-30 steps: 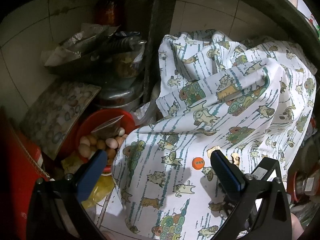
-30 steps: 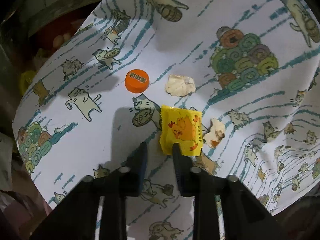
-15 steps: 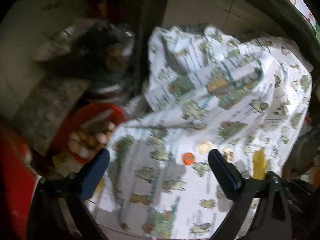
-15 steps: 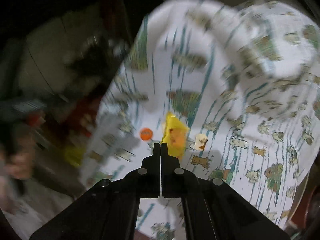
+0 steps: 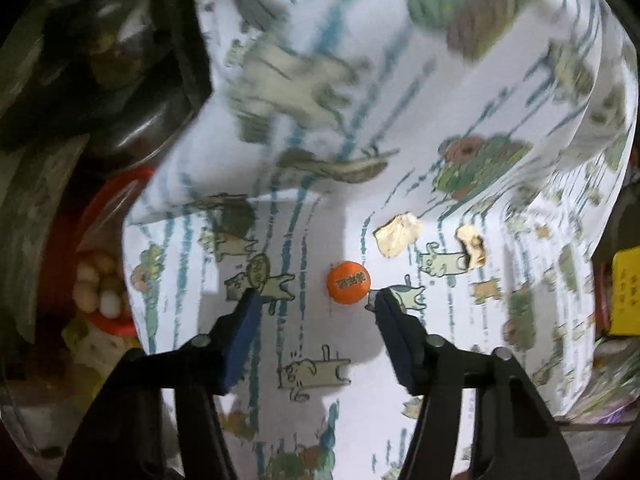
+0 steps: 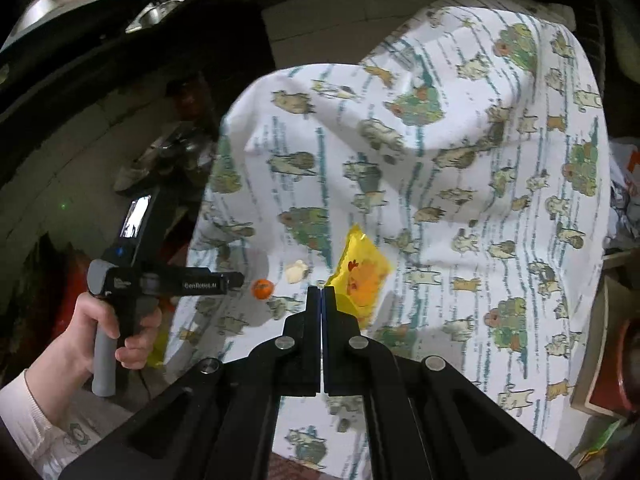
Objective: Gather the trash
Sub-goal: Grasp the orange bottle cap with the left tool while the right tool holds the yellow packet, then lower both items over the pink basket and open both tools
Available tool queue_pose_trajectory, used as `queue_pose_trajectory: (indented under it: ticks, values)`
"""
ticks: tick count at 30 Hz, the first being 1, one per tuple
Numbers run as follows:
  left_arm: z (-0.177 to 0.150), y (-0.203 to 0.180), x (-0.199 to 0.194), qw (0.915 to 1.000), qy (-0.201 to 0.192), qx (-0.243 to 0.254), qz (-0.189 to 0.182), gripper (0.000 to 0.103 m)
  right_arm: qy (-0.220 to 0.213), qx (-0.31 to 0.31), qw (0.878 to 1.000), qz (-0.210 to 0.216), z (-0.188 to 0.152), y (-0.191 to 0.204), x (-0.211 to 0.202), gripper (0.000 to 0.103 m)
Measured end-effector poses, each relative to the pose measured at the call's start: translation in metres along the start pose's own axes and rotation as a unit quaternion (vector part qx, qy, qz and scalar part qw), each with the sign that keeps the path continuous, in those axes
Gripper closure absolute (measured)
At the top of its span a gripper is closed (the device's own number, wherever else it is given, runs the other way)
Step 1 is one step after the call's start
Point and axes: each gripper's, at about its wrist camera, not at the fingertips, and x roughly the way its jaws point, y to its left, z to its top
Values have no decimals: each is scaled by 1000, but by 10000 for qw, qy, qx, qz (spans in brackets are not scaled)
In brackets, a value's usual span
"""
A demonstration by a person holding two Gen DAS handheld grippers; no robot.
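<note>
An orange bottle cap [image 5: 347, 282] lies on a white cartoon-print cloth [image 5: 460, 128]. My left gripper [image 5: 316, 300] is open, low over the cloth, with the cap just ahead between its fingertips, nearer the right one. Two pale crumpled scraps [image 5: 398, 235] [image 5: 472, 245] lie beyond the cap. My right gripper [image 6: 322, 290] is shut on a yellow snack wrapper [image 6: 362, 276] with a chick print and holds it above the cloth [image 6: 460, 160]. The right wrist view shows the cap [image 6: 262, 289], one scrap [image 6: 297, 271] and the left gripper [image 6: 230, 279].
A red bowl of eggs [image 5: 100, 284] sits left of the cloth, with dark pots and bags [image 5: 112, 60] behind it. A yellow box [image 5: 626, 296] stands at the right edge. Tiled wall lies behind.
My left gripper moved forward and down to the orange cap. My right gripper shut on the yellow wrapper, lifted it off the cloth and pulled back.
</note>
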Motion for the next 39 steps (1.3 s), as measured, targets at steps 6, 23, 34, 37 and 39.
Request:
queue_pose_trajectory:
  ticks: [6, 23, 34, 37, 39]
  values:
    - [6, -10, 24, 9998, 139, -87, -72, 52, 145, 149, 9996, -164, -1, -24, 11, 102]
    - [4, -16, 32, 9983, 257, -388, -348, 76, 281, 612, 9969, -407, -2, -65, 13, 102]
    - [-15, -18, -70, 9972, -591, -93, -449, 76, 262, 553, 9977, -275, -6, -49, 7, 102]
    - [-25, -23, -98, 9959, -825, 85, -366, 76, 179, 523, 9982, -219, -6, -40, -3, 102]
    - [-26, -22, -110, 9954, -879, 58, -380, 76, 123, 566, 9982, -180, -3, -34, -12, 102]
